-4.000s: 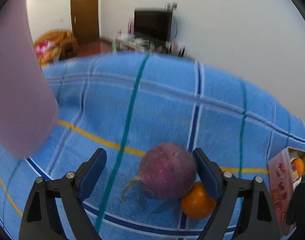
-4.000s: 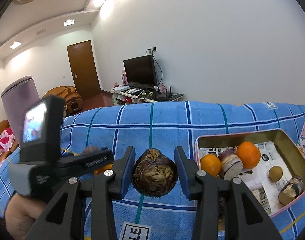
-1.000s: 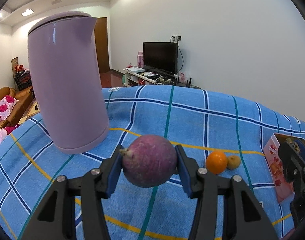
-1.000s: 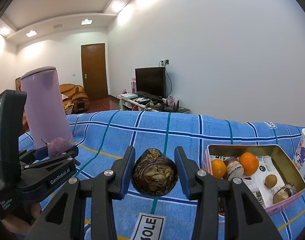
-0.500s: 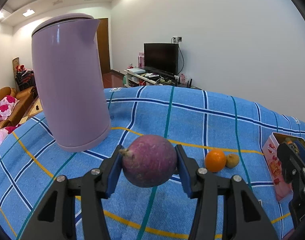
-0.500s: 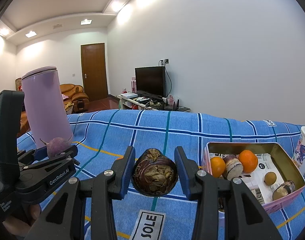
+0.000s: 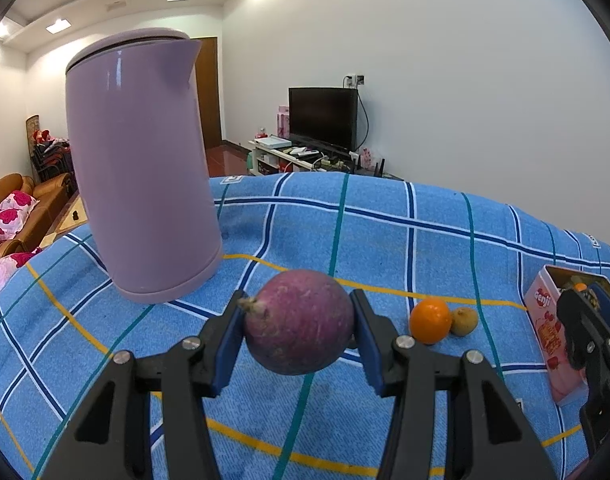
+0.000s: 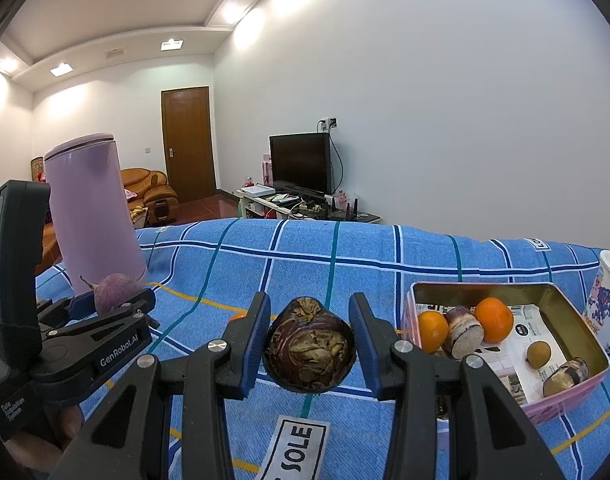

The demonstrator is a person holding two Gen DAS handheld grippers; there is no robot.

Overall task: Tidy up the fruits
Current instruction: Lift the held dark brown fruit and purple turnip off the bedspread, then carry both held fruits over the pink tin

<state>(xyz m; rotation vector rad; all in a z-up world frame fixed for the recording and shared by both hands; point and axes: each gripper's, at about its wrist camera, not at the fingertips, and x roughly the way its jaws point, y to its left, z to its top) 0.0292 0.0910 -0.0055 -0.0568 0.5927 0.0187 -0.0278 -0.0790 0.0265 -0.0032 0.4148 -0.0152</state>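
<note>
My left gripper [image 7: 297,334] is shut on a round purple fruit [image 7: 299,322] with a dry stem, held above the blue checked cloth [image 7: 385,240]. My right gripper [image 8: 309,350] is shut on a dark wrinkled purple fruit [image 8: 309,350]. From the right wrist view, the left gripper [image 8: 117,304] with its purple fruit [image 8: 115,290] shows at the left. A pink tin box [image 8: 581,328] at the right holds two oranges [image 8: 493,319], a cut purple fruit [image 8: 463,330] and small brown fruits. An orange [image 7: 430,319] and a small brown fruit [image 7: 463,320] lie on the cloth.
A tall lilac kettle [image 7: 141,176] stands on the cloth at the left. A white printed mug [image 8: 607,296] sits right of the tin. The pink tin [image 7: 549,328] shows at the right edge of the left wrist view, with the right gripper's body before it.
Since four seconds ago the left gripper closed on the purple fruit and lifted it off the cloth. Over the last second both grippers have barely moved.
</note>
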